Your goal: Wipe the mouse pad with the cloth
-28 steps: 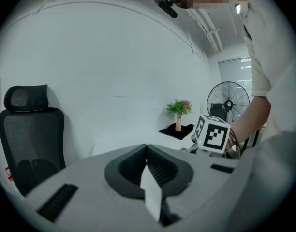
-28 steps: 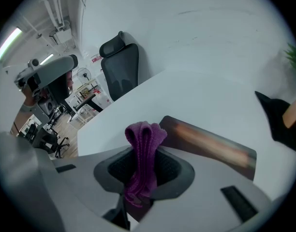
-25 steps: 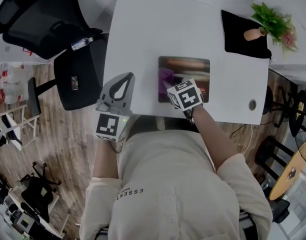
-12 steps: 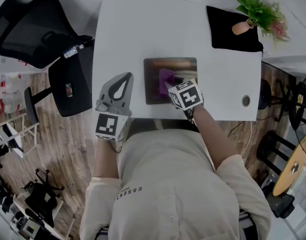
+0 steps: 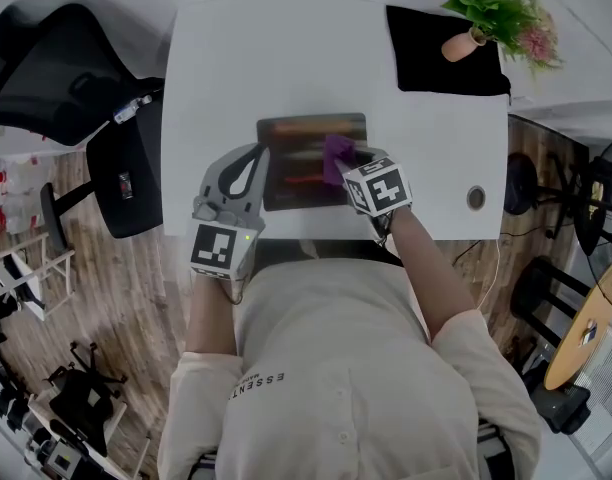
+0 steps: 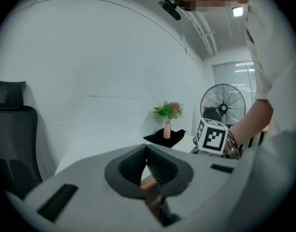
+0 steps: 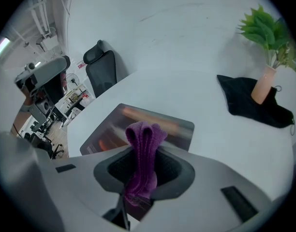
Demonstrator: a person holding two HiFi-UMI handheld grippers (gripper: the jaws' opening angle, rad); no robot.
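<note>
A dark mouse pad (image 5: 301, 173) with a glossy print lies near the front edge of the white table (image 5: 286, 58). My right gripper (image 5: 348, 171) is shut on a folded purple cloth (image 5: 337, 155), which rests on the right part of the pad. In the right gripper view the cloth (image 7: 143, 139) stands up between the jaws of the right gripper (image 7: 144, 154), with the mouse pad (image 7: 114, 129) just beyond. My left gripper (image 5: 256, 153) is shut and holds nothing, its tip at the pad's left edge. The left gripper (image 6: 147, 149) shows closed jaws.
A black cloth (image 5: 431, 58) under a small vase with a green plant (image 5: 491, 13) sits at the table's far right corner. A round cable hole (image 5: 475, 198) is at the front right. A black office chair (image 5: 56, 68) stands left of the table, a fan (image 5: 608, 183) at the right.
The purple cloth in the right gripper has slid from the pad's left part to its right part. The left gripper's tip has come from the table's left edge to the pad's left edge.
</note>
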